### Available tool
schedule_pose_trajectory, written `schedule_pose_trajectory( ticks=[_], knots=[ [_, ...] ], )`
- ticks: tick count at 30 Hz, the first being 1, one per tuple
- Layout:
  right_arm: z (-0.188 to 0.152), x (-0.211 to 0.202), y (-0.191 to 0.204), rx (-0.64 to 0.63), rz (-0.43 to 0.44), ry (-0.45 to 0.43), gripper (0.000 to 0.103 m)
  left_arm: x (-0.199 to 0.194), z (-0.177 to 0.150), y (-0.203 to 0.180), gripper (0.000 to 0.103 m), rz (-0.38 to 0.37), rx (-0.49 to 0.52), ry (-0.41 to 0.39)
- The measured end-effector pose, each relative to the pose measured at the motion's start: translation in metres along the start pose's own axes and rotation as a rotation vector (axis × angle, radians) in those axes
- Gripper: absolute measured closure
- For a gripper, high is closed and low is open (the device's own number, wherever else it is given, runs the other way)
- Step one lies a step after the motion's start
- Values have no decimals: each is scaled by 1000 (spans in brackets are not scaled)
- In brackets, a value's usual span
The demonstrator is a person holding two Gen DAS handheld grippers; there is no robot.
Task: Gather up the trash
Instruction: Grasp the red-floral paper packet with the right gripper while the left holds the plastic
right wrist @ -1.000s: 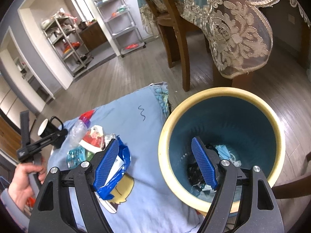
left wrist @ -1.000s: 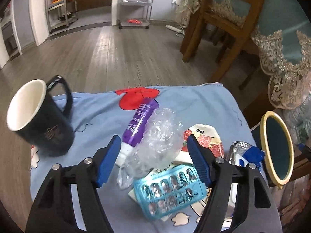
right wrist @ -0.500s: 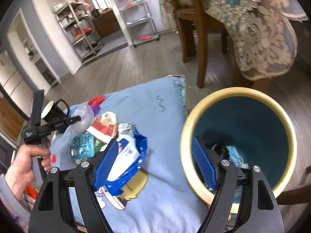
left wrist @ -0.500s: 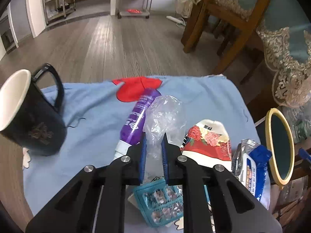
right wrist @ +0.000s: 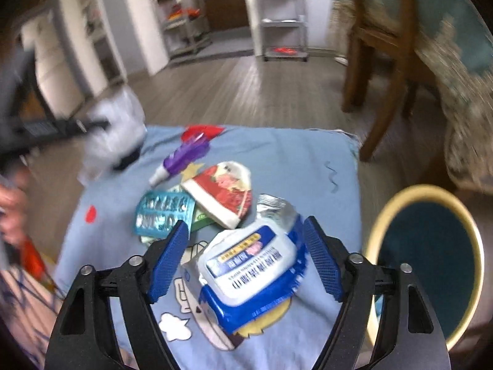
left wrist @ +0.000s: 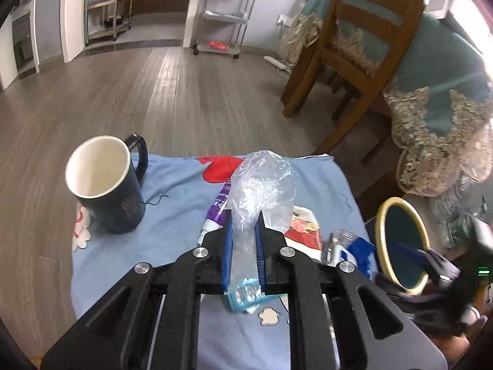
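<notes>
My left gripper [left wrist: 243, 246] is shut on a crumpled clear plastic bottle [left wrist: 265, 182] and holds it above the blue-clothed table [left wrist: 172, 246]. In the right wrist view, blurred, that bottle [right wrist: 120, 123] hangs at the far left. My right gripper [right wrist: 246, 259] hovers over a blue and white wet-wipes pack [right wrist: 255, 265]; its jaws are closing, with the pack between the pads and untouched. On the cloth lie a purple tube [right wrist: 185, 157], a red packet [right wrist: 225, 191], a teal blister pack [right wrist: 163, 212] and a foil wrapper [right wrist: 274, 209]. The yellow-rimmed bin [right wrist: 379, 225] stands to the right.
A dark mug [left wrist: 104, 191] with a white inside stands at the table's left. A wooden chair [left wrist: 354, 61] and a lace-edged tablecloth [left wrist: 437, 129] are behind right. Wood floor stretches behind the table to metal shelves [left wrist: 222, 15]. A person's hand [right wrist: 12, 203] shows at the left edge.
My left gripper shut on the clear plastic bottle and lifted it off the table. My right gripper swung left from above the bin to over the wipes pack, its jaws narrowing slightly.
</notes>
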State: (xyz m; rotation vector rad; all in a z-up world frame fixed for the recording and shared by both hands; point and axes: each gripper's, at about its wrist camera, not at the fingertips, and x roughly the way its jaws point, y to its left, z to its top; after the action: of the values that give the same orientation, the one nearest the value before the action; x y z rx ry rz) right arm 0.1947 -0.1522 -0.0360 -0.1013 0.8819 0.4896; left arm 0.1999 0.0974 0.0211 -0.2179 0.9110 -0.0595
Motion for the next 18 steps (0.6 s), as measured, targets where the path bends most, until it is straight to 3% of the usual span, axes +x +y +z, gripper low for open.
schedule_pose_trajectory(
  ticks=[6,10,16,18],
  knots=[
    [2,41,31,-145,-50,69,41,-35,-9,-2,91,-43,8,-33],
    [2,62,46,-252,-113,95,43,-33,-12,8,91,-96,-58,-34],
    [-2,91,60,-371,-195,145,43,-20,-10,11,91,-116,-91,-32],
    [-5,98,62,-391,-200,156,49,-19,-10,10,91,-125,-95,-33]
  ],
)
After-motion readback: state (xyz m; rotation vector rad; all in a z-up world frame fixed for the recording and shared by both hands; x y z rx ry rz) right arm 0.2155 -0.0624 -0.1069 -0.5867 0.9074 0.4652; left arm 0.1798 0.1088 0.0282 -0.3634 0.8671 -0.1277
